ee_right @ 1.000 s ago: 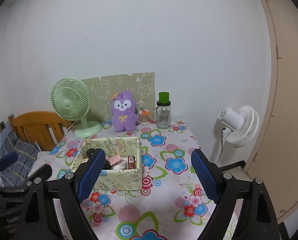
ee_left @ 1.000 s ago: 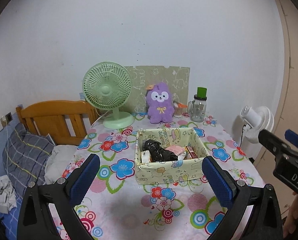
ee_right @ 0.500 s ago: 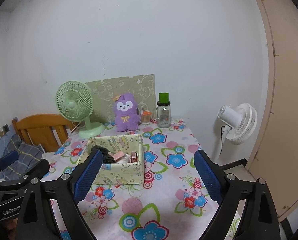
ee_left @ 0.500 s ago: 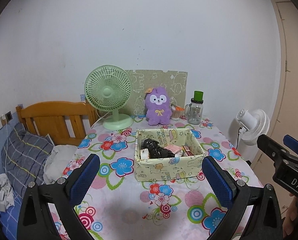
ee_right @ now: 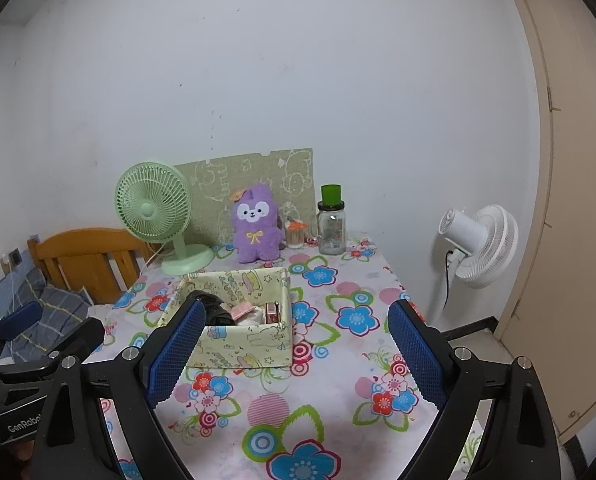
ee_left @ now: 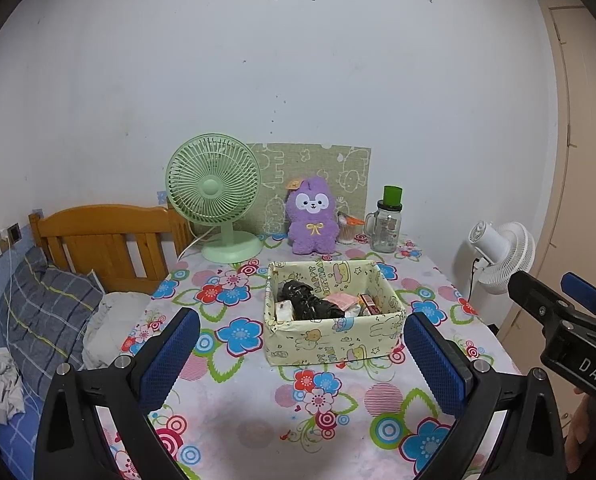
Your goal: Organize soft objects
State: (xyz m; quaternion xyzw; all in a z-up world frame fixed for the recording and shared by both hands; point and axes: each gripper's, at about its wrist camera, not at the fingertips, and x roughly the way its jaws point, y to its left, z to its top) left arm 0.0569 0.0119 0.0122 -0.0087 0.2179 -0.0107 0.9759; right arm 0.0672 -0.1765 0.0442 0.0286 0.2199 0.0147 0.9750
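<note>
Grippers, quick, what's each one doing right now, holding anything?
Left gripper: open, holding nothing.
Right gripper: open, holding nothing.

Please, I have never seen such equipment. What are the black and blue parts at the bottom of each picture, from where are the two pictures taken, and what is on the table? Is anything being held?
There is no robot here. A person holds a two-finger gripper in each hand, and each gripper carries a wide-angle camera that looks forward along its fingers. One picture comes from the left gripper, the other from the right gripper. The blue pads are its fingertips.

Both grippers are open and hold nothing.

On the flowered tablecloth stands a yellow patterned box with a black crumpled item and small packets inside. Behind it, near the wall, stand a purple plush toy, a green desk fan and a glass jar with a green lid. A white fan stands beside the table, and a wooden bed is on the other side.
</note>
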